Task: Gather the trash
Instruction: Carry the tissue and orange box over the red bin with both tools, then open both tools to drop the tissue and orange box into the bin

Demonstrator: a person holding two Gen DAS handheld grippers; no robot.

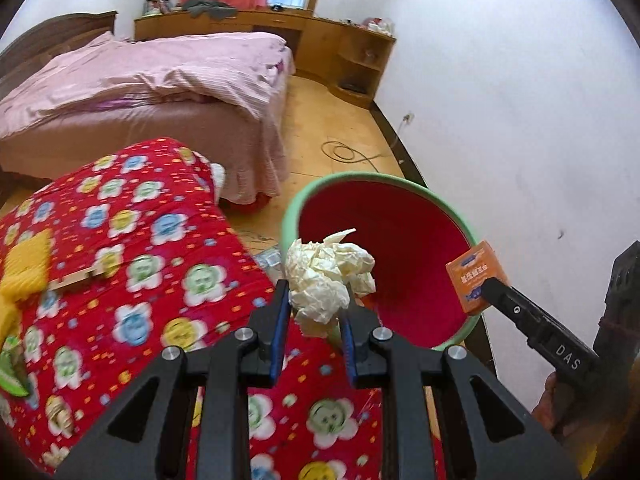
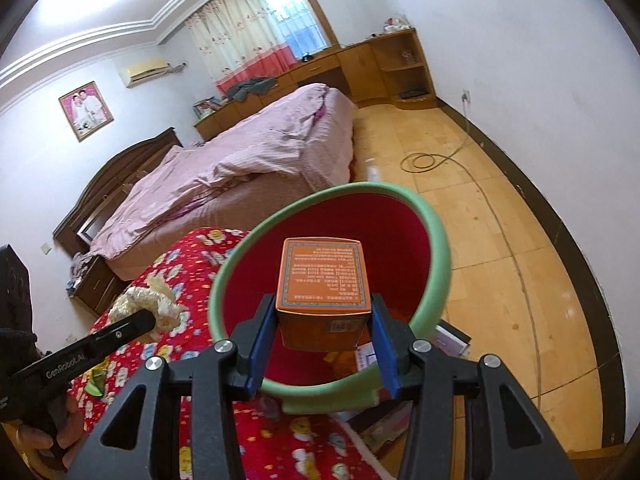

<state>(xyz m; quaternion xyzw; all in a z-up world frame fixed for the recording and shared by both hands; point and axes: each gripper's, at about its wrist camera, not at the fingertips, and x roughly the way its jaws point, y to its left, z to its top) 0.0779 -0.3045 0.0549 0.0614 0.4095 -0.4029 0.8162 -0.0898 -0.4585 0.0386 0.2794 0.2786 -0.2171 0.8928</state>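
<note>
Now, left gripper (image 1: 314,312): we clamp crumpled paper wad (image 1: 326,276) at bin (image 1: 460,220) near rim
right gripper (image 2: 320,340): we grip orange box (image 2: 322,276) over bin mouth
bin: beside red quilt (image 1: 140,260)

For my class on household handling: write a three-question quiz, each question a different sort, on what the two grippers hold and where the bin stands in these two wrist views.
1. True or false: the left gripper is shut on a crumpled paper wad.
2. Multiple choice: what does the right gripper hold? A) a bottle B) an orange box C) a spoon
3. Fill in: the green-rimmed bin has a ____ inside.

Key
1. True; the wad sits between the blue pads.
2. B; the box is clamped between the pads, in front of the bin's mouth.
3. Red.
</note>
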